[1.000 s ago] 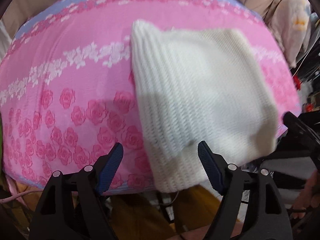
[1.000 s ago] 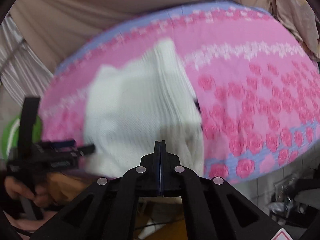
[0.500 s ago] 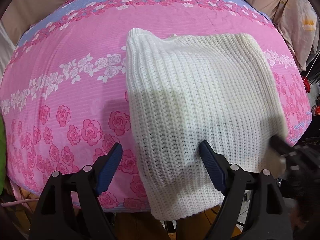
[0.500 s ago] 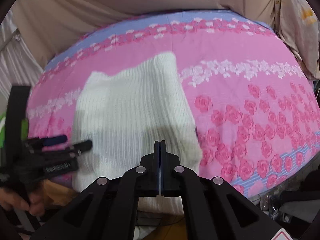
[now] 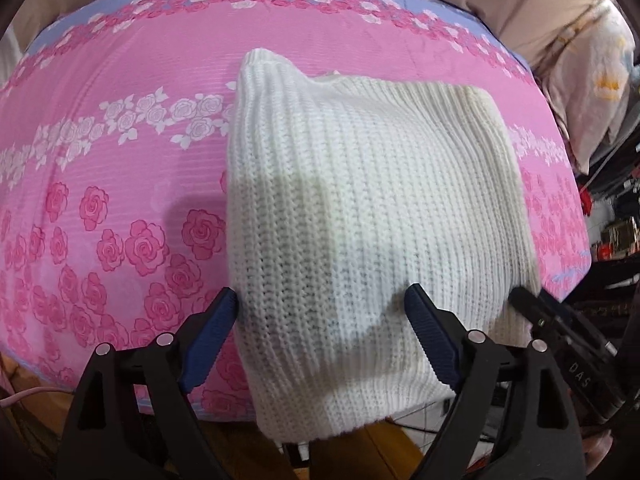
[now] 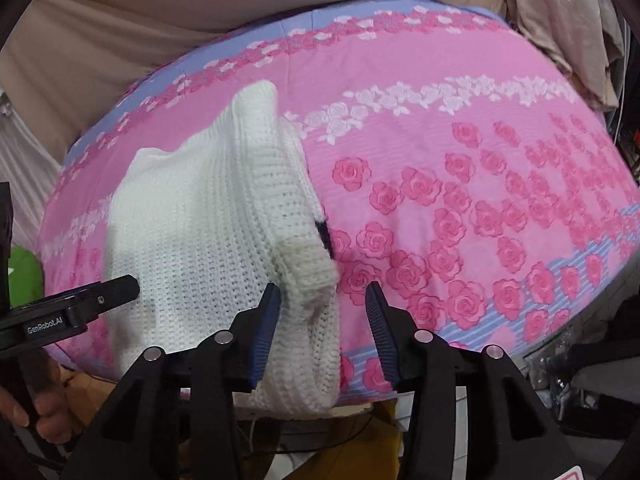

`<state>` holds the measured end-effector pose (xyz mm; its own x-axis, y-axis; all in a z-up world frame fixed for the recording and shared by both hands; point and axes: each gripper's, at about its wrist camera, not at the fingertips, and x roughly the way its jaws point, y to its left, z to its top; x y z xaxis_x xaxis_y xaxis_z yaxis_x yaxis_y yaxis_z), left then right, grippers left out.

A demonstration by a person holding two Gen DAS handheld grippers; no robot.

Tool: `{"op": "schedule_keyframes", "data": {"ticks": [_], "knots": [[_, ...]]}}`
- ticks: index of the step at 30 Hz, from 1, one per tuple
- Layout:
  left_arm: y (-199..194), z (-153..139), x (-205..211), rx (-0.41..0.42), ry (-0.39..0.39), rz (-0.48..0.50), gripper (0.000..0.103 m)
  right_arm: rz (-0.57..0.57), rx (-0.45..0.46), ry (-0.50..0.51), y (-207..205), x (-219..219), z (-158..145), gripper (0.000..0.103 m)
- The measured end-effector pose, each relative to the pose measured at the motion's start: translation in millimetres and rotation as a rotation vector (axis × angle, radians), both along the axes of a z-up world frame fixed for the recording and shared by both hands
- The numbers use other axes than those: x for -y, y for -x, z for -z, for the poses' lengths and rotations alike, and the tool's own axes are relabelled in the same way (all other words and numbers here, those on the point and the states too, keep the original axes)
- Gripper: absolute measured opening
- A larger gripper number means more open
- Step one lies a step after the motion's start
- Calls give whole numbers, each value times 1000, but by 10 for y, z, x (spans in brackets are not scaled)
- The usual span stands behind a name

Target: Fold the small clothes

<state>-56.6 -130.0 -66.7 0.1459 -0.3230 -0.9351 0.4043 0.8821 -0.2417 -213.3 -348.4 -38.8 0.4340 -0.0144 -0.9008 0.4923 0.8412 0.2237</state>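
The left gripper (image 5: 320, 320) is spread wide, nothing pinched, above the near hem of the white knitted sweater (image 5: 360, 220), which is draped over the near edge of the pink rose-print bedspread (image 5: 120, 160). The right gripper (image 6: 322, 320), clamped shut a second ago, has just been opened, its pads parted around the sweater's thick corner. The folded sweater extends toward 12 o'clock.

A pink rose-print sheet (image 5: 120, 184) with a lilac border covers the bed. Beige fabric (image 6: 160, 32) lies behind; a green object (image 6: 24, 276) at left.
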Motion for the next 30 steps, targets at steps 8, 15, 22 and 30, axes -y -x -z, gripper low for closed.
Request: {"op": "schedule_keyframes", "data": {"ticks": [8,15,22,30], "knots": [[-249,319,-54,-36,139,-71,93,12,29,-217,-216,133,382,68],[-254,299,-164,-87,232,-124,92,49,42,-342,-282,233,497,75],[-81,-23,-289,-8,204,-101,92,1,88,-86,-219,71,-95,73],[47,-96,-329,22,179,-93,92,-79,249,-97,-448,57,-493,17]]}}
